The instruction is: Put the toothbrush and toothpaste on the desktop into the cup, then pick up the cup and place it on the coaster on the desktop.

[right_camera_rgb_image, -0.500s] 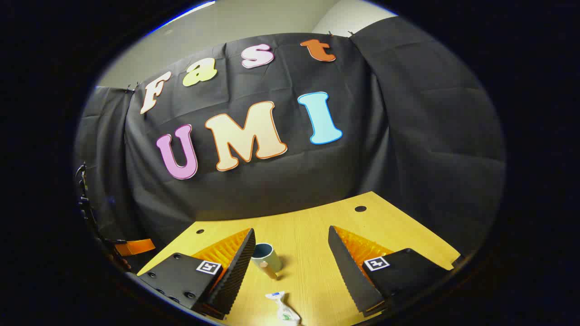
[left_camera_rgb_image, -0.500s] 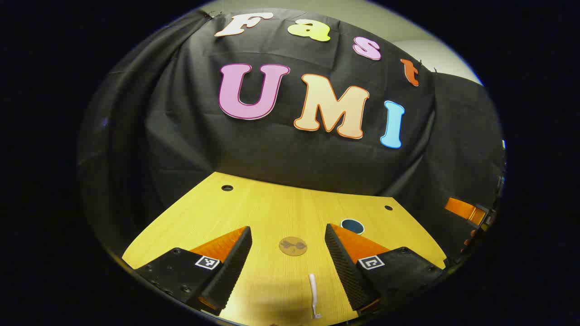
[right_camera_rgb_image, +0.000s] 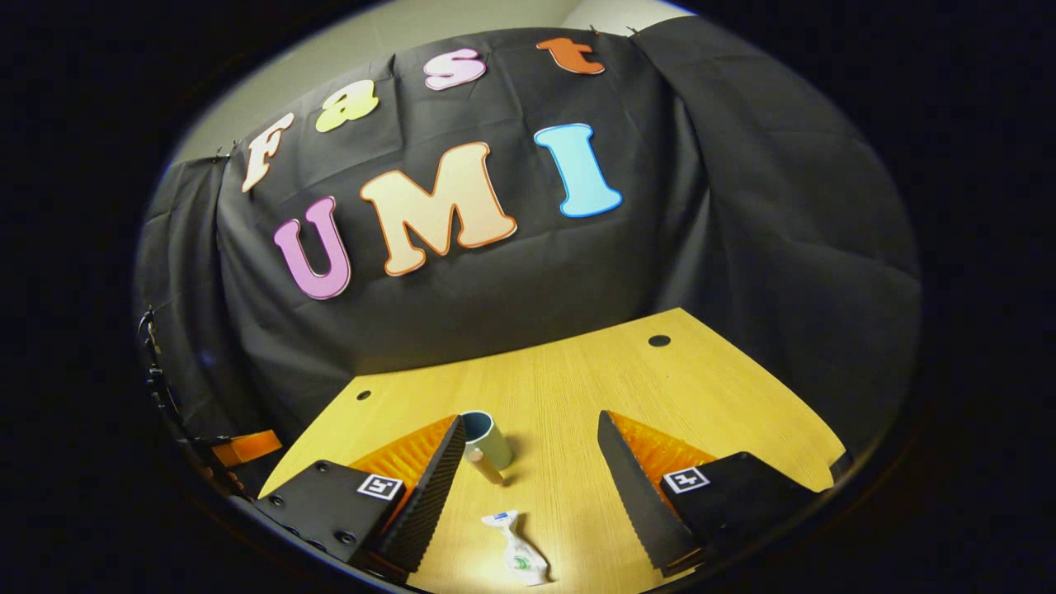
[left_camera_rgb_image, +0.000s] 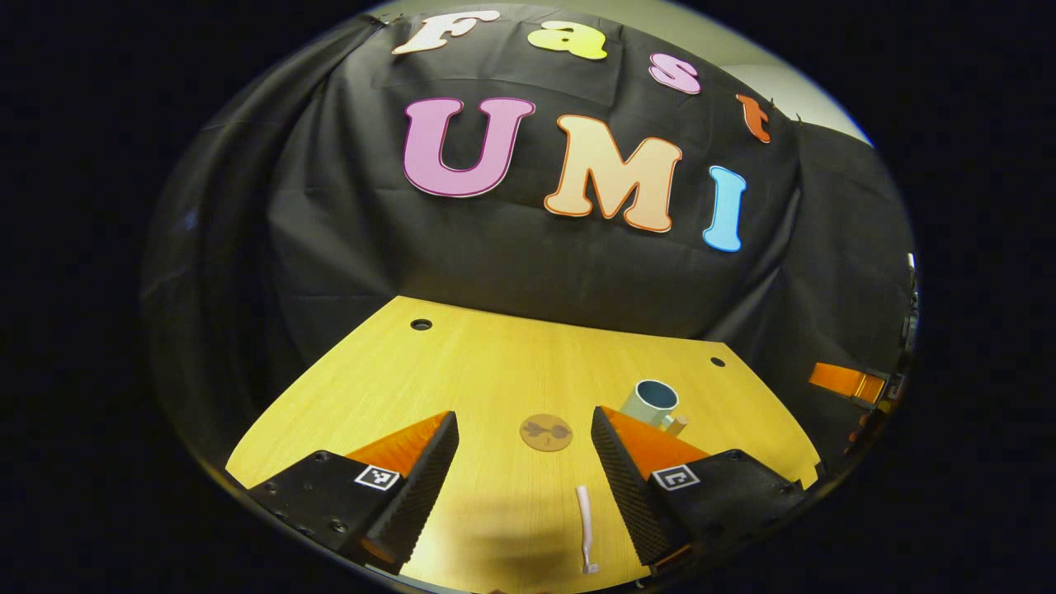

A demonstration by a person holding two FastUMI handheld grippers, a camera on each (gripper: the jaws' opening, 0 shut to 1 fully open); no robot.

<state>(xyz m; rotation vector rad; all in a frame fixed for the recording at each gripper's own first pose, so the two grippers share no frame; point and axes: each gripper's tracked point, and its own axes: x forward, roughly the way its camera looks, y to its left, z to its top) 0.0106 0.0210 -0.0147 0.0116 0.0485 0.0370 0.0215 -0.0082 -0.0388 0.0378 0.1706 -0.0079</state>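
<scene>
Nothing's begun: toothbrush and toothpaste tube lie low in frame, cup off the coaster, both grippers gaping empty.

The left gripper view looks from low above the near edge of the desktop toward the booth wall, with the cup far on its right. The right gripper view faces the same wall from close over the desktop, the cup nearer and slightly left of centre. Both views share the cup and the desktop around it.
</scene>
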